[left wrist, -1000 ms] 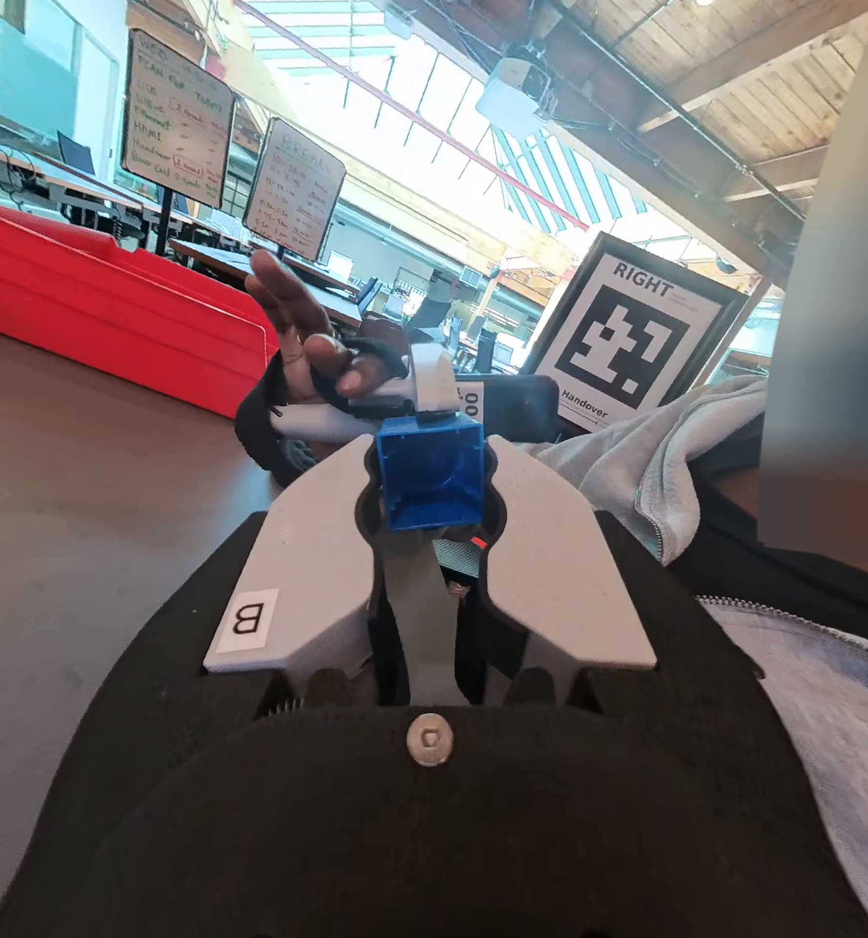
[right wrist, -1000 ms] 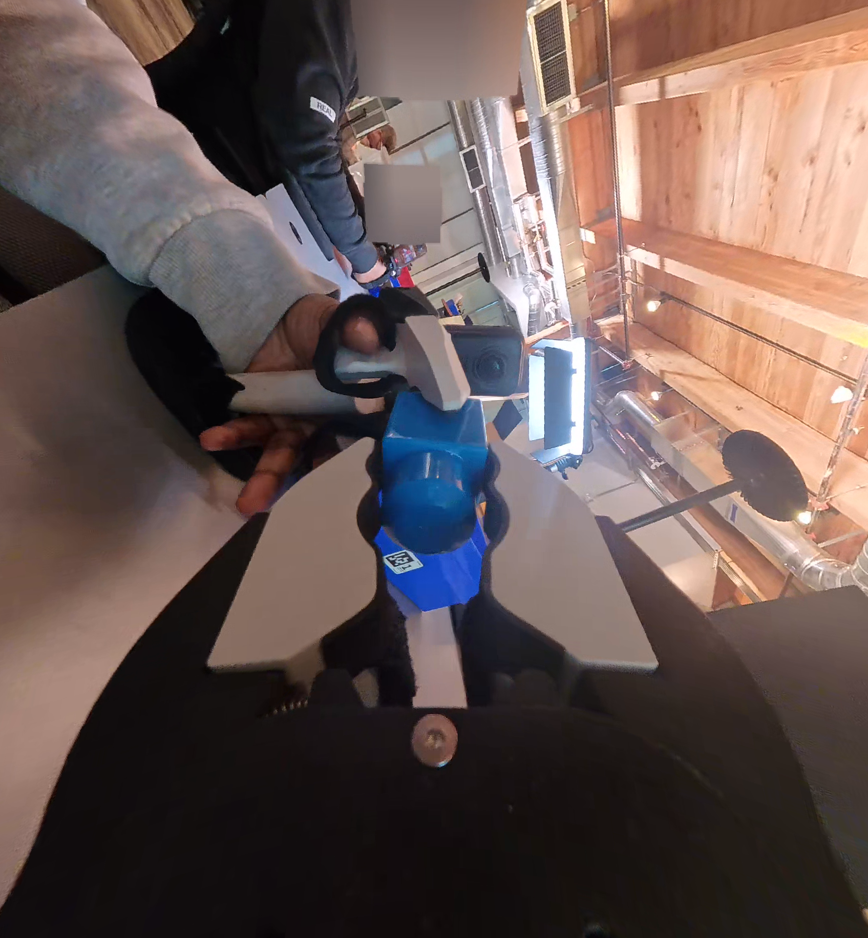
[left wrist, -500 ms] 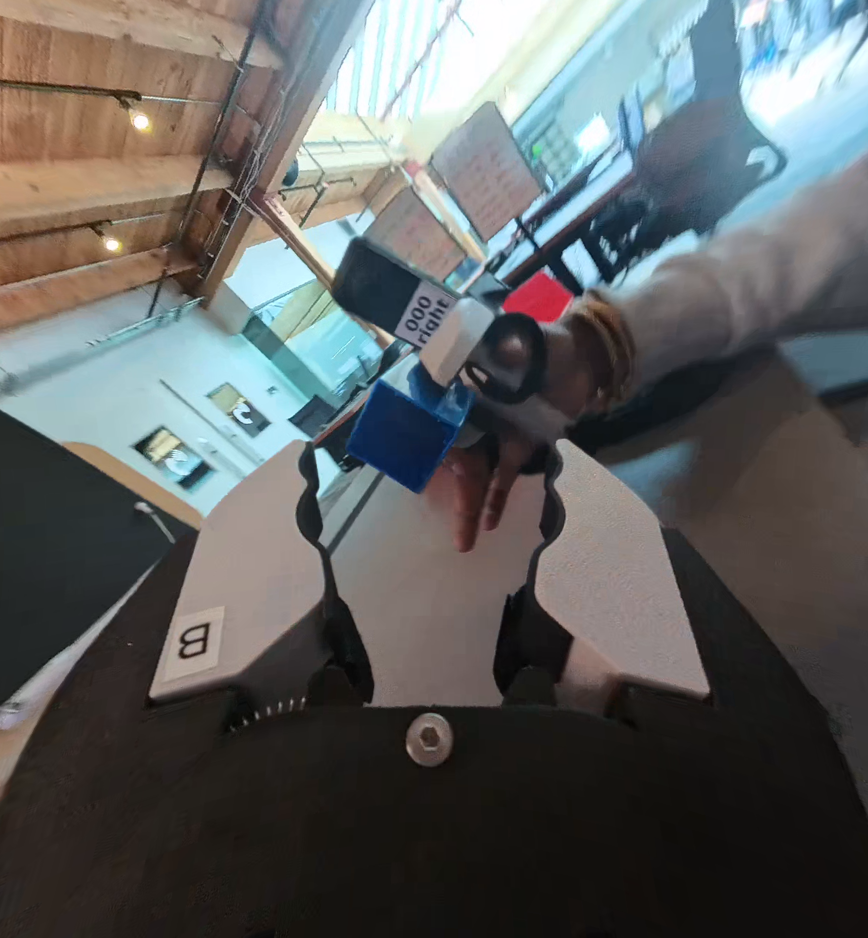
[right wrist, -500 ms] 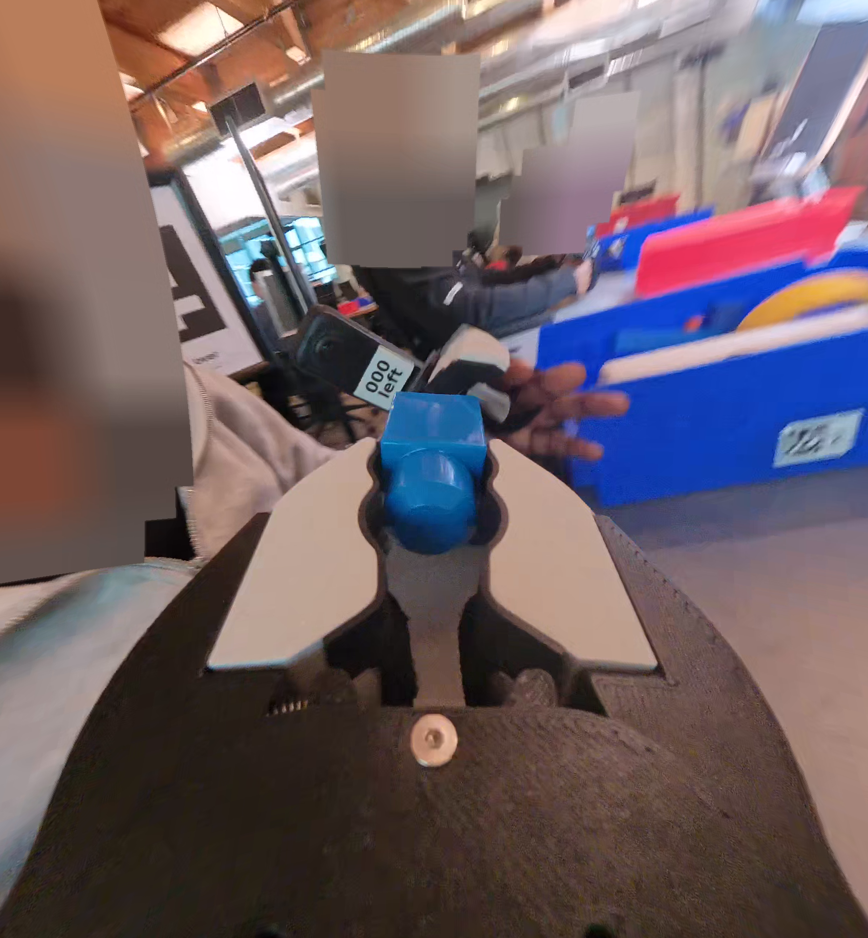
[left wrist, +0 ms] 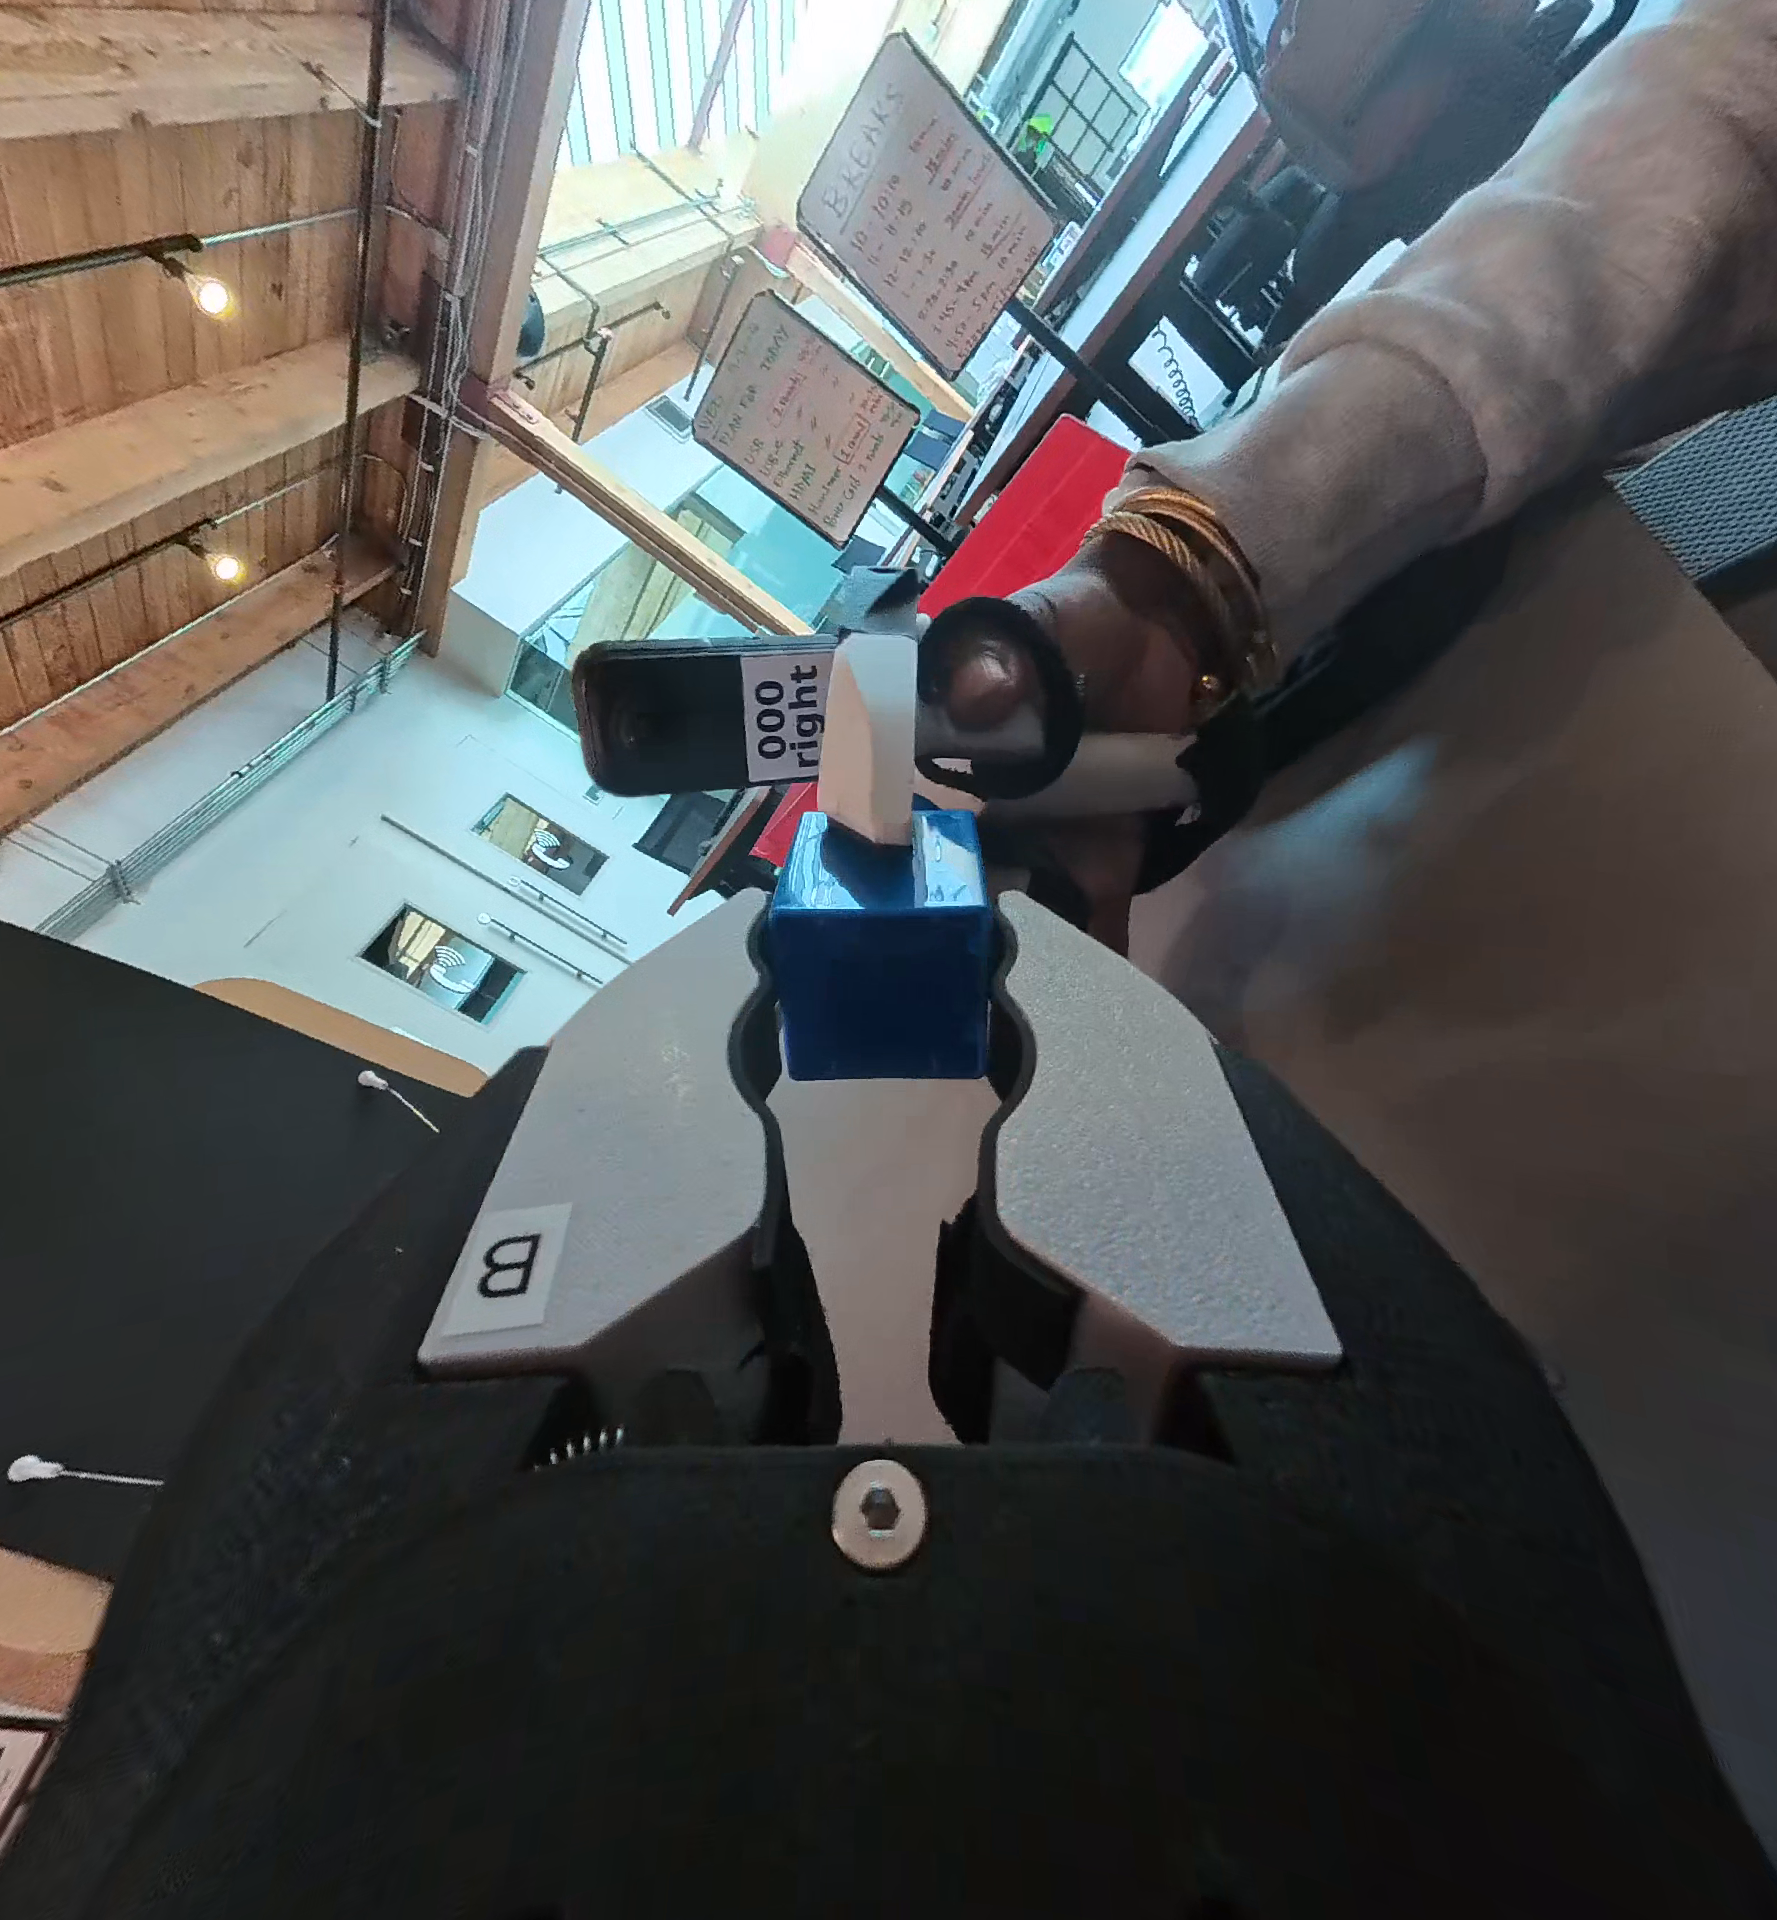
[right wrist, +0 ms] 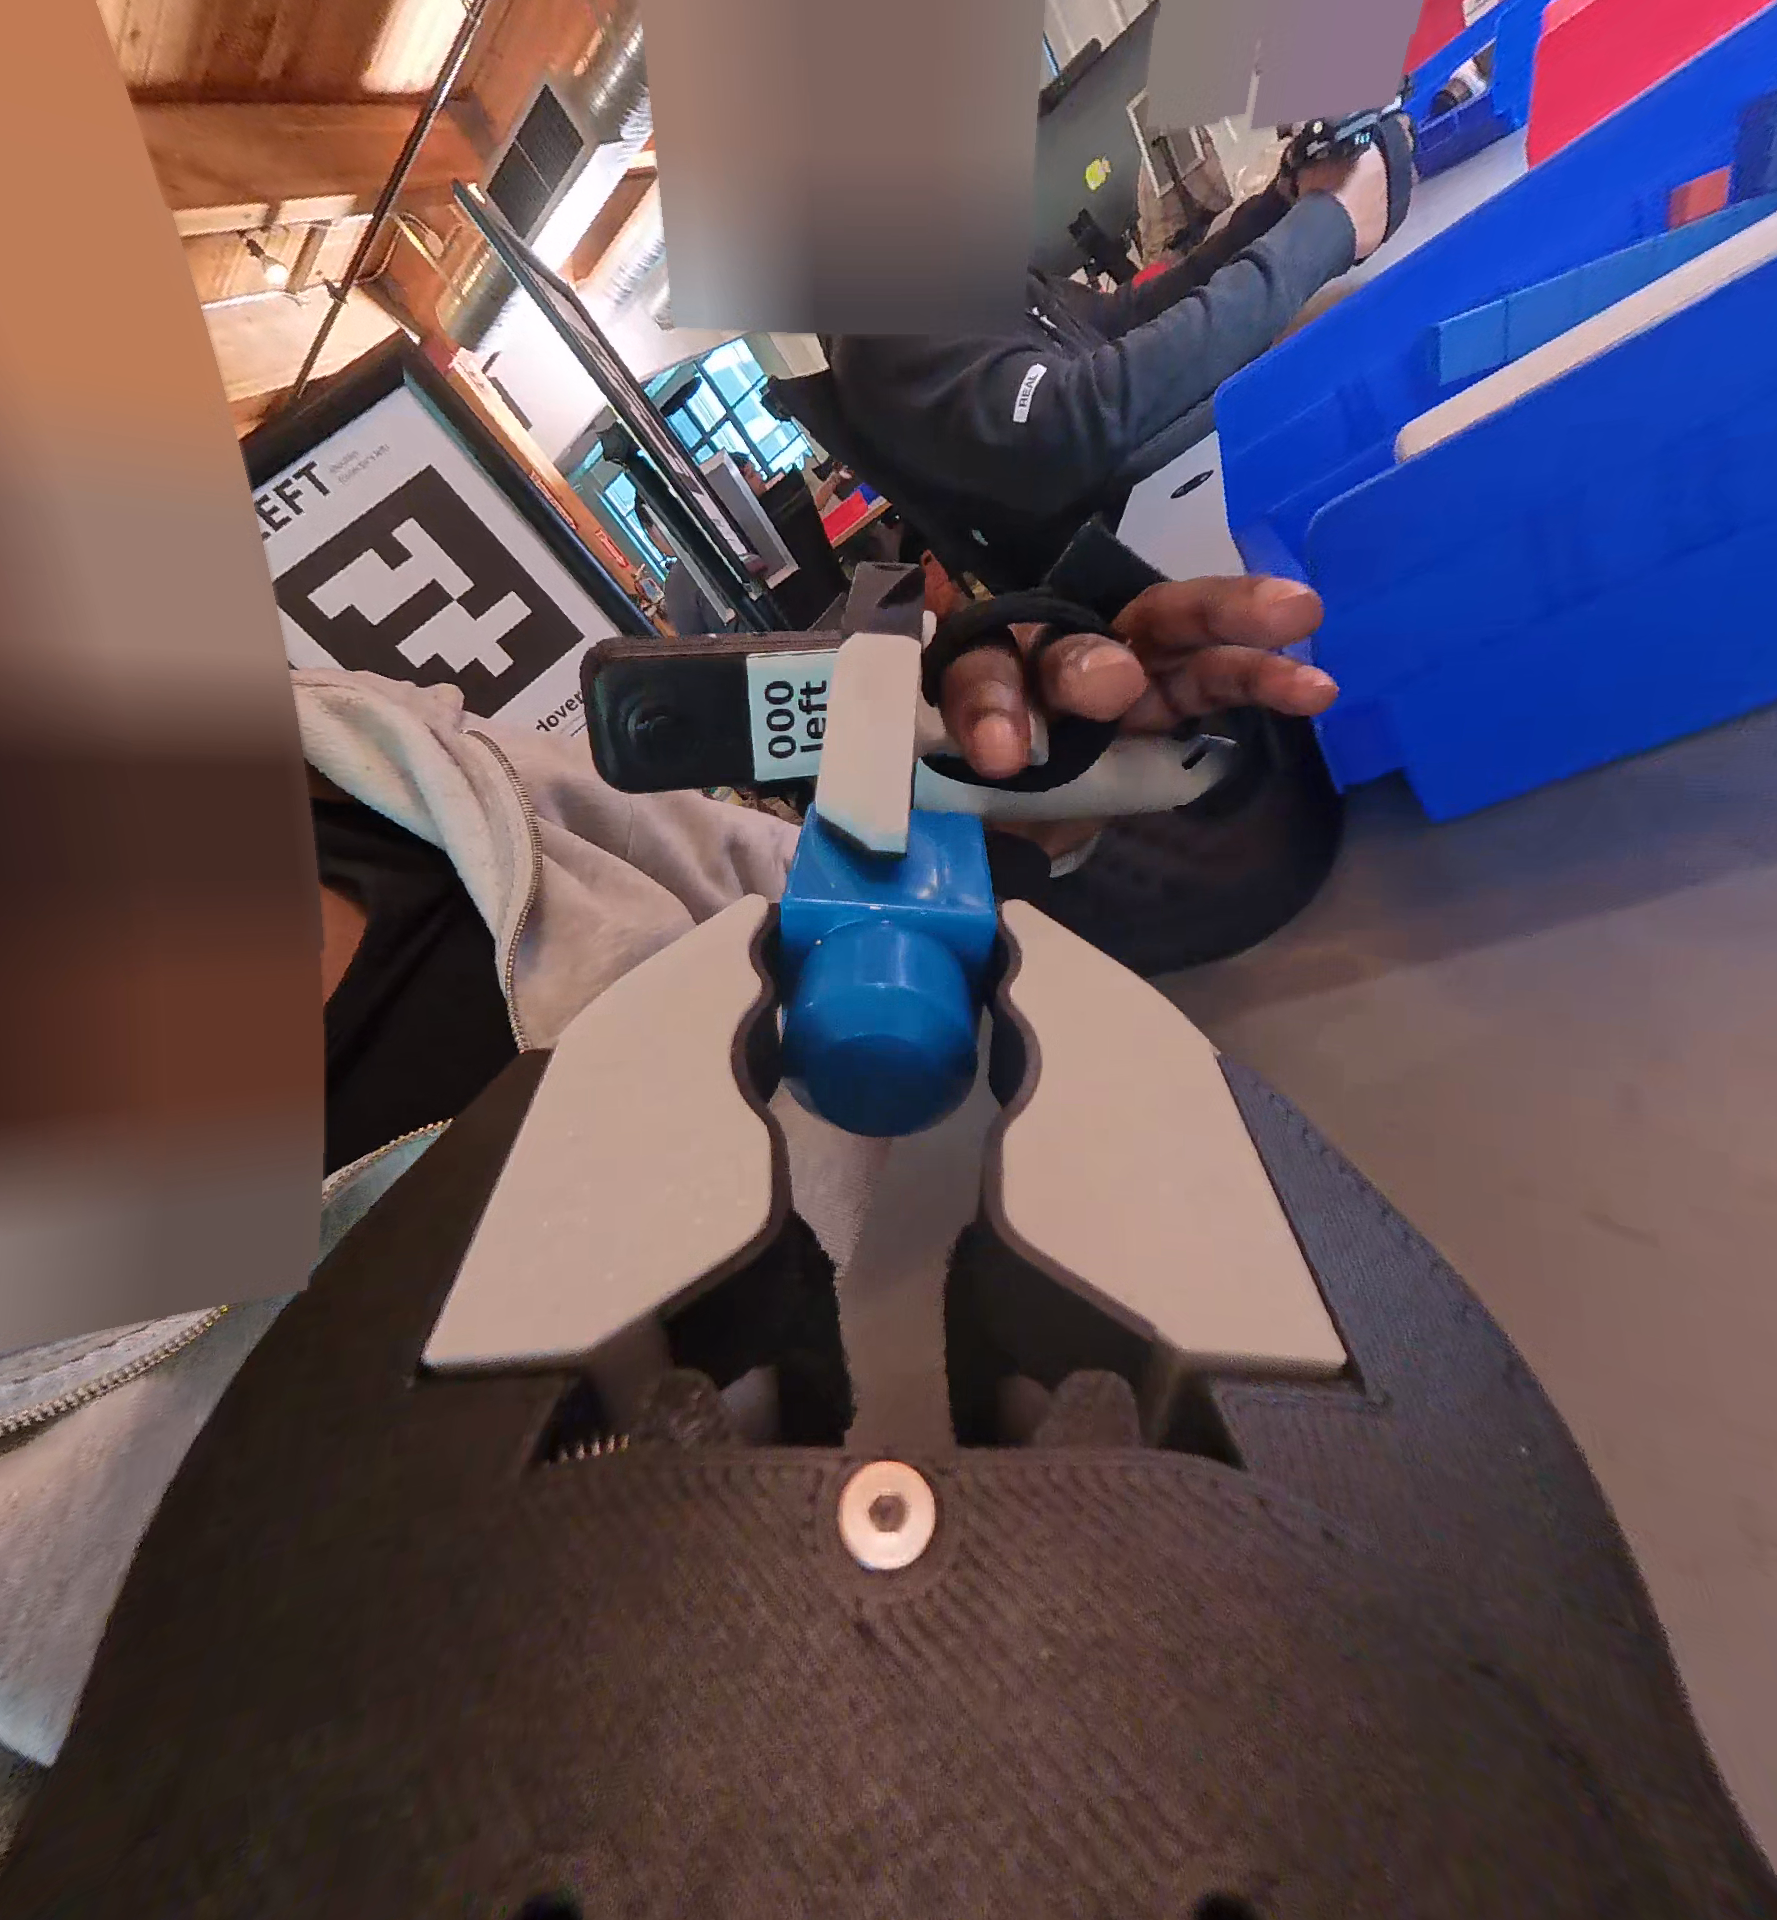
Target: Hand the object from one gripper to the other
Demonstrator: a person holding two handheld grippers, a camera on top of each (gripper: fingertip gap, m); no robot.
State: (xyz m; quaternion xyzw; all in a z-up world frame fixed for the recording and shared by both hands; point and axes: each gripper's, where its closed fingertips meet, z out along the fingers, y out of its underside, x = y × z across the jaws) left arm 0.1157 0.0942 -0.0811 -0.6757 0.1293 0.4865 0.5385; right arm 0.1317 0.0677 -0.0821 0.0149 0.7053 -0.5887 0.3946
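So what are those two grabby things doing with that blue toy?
A person is holding a two-finger gripper in each hand and passing a small blue block between them. Right now both have hold of it: the left gripper is closed on its square end, and the right gripper is closed on its round end. The two grippers face each other, above a grey table. Neither has let go, so the handover is at its midpoint.

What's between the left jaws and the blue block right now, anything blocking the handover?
Nothing visible. The blue block already sits between the left gripper's jaws, and the right gripper grips its round end from the opposite side. Both appear closed on it, with no other object between them.
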